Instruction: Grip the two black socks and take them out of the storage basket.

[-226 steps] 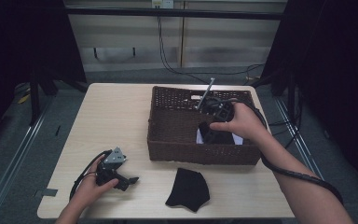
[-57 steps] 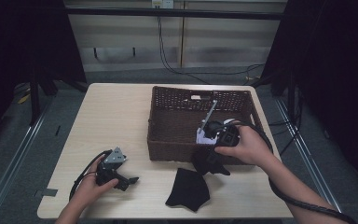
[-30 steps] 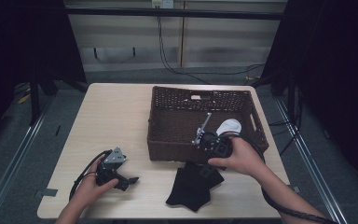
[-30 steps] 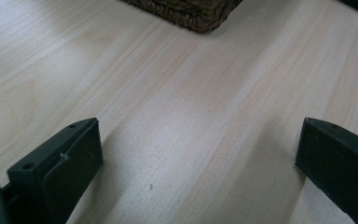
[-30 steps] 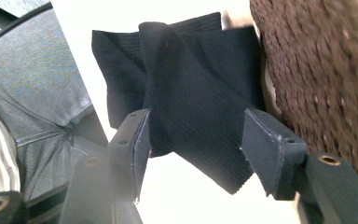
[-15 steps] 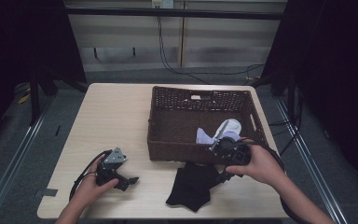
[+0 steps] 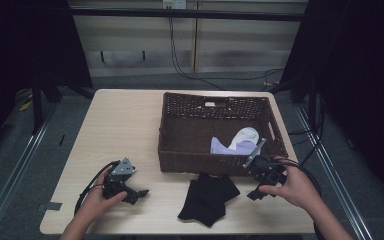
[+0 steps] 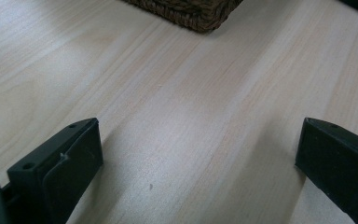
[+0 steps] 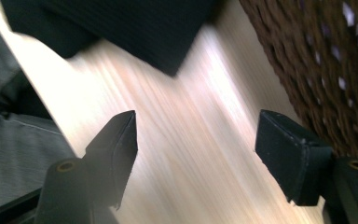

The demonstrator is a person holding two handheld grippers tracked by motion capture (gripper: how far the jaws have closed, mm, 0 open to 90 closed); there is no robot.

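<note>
While our right tongs (image 7: 261, 187) hang just above the tabletop (image 7: 125, 125), their jaws stand apart with nothing between them, and they have just been opening. Our black cloth (image 7: 207, 197) lies flat on the tabletop just to the left of these tongs, close but not touching them. In the right gripper view the same cloth (image 9: 121, 28) sits ahead of the jaws, past a strip of bare wood, and its corner points back toward the gap between them.

Beyond the right tongs stands the basket (image 7: 180, 145); its near wall rises right beside them and borders the far edge of the cloth. In the right gripper view that woven wall (image 9: 317, 70) runs along the side of one jaw, very near it; we cannot tell whether they touch. Inside the basket, over the wall from the right tongs, lies a white cloth (image 7: 240, 142).

Our left tongs (image 7: 135, 192) rest low on the tabletop, well apart from the black cloth, which lies to their right. Their jaws are wide apart and hold nothing; in the left gripper view only bare wood lies between them, with a corner of the basket (image 8: 191, 14) farther ahead. A cable (image 7: 87, 187) loops from the left tongs back toward our hand (image 7: 97, 197).
</note>
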